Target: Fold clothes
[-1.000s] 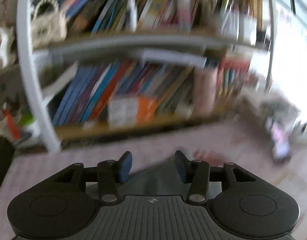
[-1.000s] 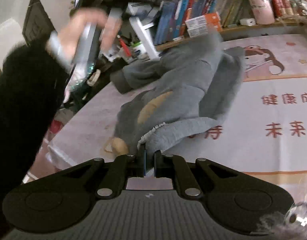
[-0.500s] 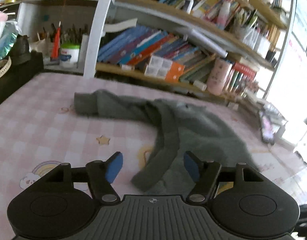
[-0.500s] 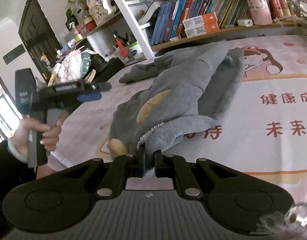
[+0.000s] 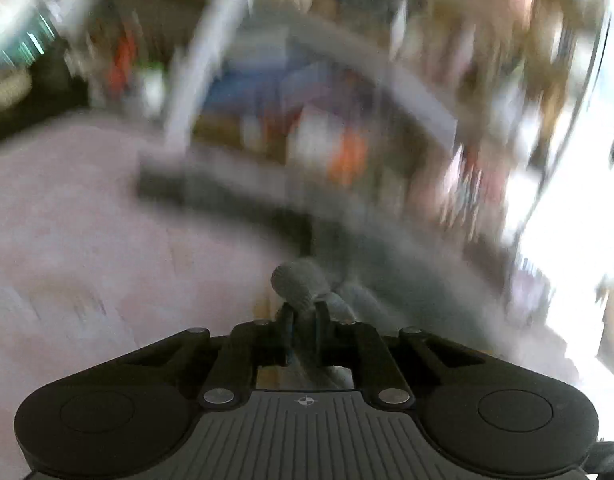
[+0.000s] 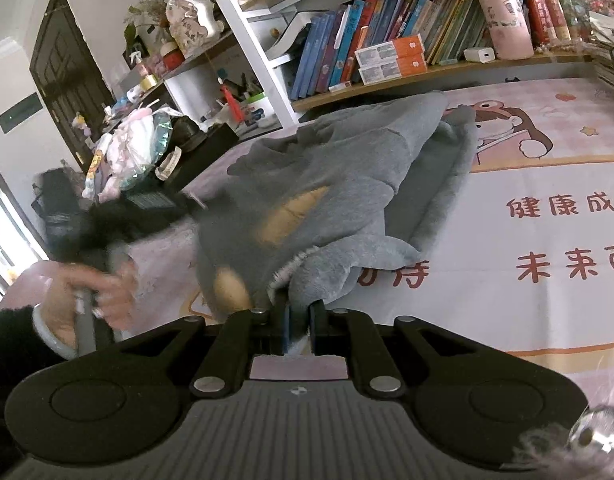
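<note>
A grey fleece garment (image 6: 327, 184) with tan patches lies crumpled on the pink printed sheet (image 6: 547, 320). My right gripper (image 6: 299, 320) pinches its near edge; the jaws are opening a little, with the fabric still between the pads. In the blurred left wrist view my left gripper (image 5: 305, 312) is shut on a rolled grey cuff (image 5: 299, 284) of the garment. The right wrist view shows that left gripper (image 6: 187, 204) at the garment's left edge, held by a hand (image 6: 91, 292) in a black sleeve.
A bookshelf (image 6: 387, 48) full of books runs along the far edge of the sheet. A white shelf post (image 6: 251, 40) and cluttered shelves with a black box (image 6: 203, 140) stand at the far left. Bare sheet stretches to the right.
My left gripper swung down to the garment's left side and went from wide open to shut on grey fabric. The right gripper stayed put, still holding the near edge.
</note>
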Motion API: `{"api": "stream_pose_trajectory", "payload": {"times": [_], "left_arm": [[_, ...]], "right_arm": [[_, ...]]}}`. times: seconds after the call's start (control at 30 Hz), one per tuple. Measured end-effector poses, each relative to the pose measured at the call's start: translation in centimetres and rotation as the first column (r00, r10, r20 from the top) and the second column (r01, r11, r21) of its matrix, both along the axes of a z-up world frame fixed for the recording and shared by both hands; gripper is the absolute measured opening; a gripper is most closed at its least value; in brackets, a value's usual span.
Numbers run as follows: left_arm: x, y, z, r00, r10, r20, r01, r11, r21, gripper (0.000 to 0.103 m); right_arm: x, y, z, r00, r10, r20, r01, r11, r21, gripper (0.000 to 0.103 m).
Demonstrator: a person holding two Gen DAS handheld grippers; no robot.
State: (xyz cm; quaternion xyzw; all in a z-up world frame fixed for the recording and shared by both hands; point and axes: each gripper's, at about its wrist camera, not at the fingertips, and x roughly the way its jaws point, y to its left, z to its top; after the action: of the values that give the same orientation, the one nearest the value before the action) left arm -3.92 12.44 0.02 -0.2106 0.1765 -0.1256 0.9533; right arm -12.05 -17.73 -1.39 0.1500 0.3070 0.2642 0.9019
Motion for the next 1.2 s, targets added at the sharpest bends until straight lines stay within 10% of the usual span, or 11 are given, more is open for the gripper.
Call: {"api": "stream_pose_trajectory", "payload": {"times": [0.2, 0.37, 0.7, 0.8, 0.93, 1.2], "left_arm": [[-6.7, 4.7, 4.9, 0.961, 0.206, 0.184, -0.235, 0.960, 0.155, 0.008], [-10.3, 11.0, 0.5, 0.920, 0.392, 0.008, -0.385, 0.900, 0.204, 0.008], [-10.8, 15.2, -3.4, 0.904, 0.419, -0.088, -0.412, 0.907, 0.085, 0.009], [-10.3, 15.1, -4.0, 0.908, 0.406, -0.103, -0.399, 0.913, 0.080, 0.009], [-9.0, 13.1, -4.8, 0.924, 0.359, -0.131, -0.343, 0.930, 0.131, 0.009], [-3.8, 4.5, -4.0, 0.987, 0.097, -0.129, -0.055, 0.953, 0.297, 0.009]], "right_arm": [[-0.2, 1.1, 1.1, 0.997, 0.060, 0.051, -0.062, 0.998, 0.029, 0.031], [2.2, -0.4, 1.2, 0.998, -0.059, 0.021, 0.060, 0.998, -0.031, 0.040], [14.7, 0.7, 1.1, 0.958, -0.279, -0.062, 0.252, 0.927, -0.276, 0.061], [17.3, 1.4, 0.1, 0.948, -0.303, -0.092, 0.260, 0.910, -0.323, 0.054], [17.0, 2.2, -0.8, 0.966, -0.257, -0.039, 0.224, 0.898, -0.380, 0.008], [8.9, -7.1, -0.4, 0.943, -0.331, 0.042, 0.310, 0.825, -0.472, 0.006]]}}
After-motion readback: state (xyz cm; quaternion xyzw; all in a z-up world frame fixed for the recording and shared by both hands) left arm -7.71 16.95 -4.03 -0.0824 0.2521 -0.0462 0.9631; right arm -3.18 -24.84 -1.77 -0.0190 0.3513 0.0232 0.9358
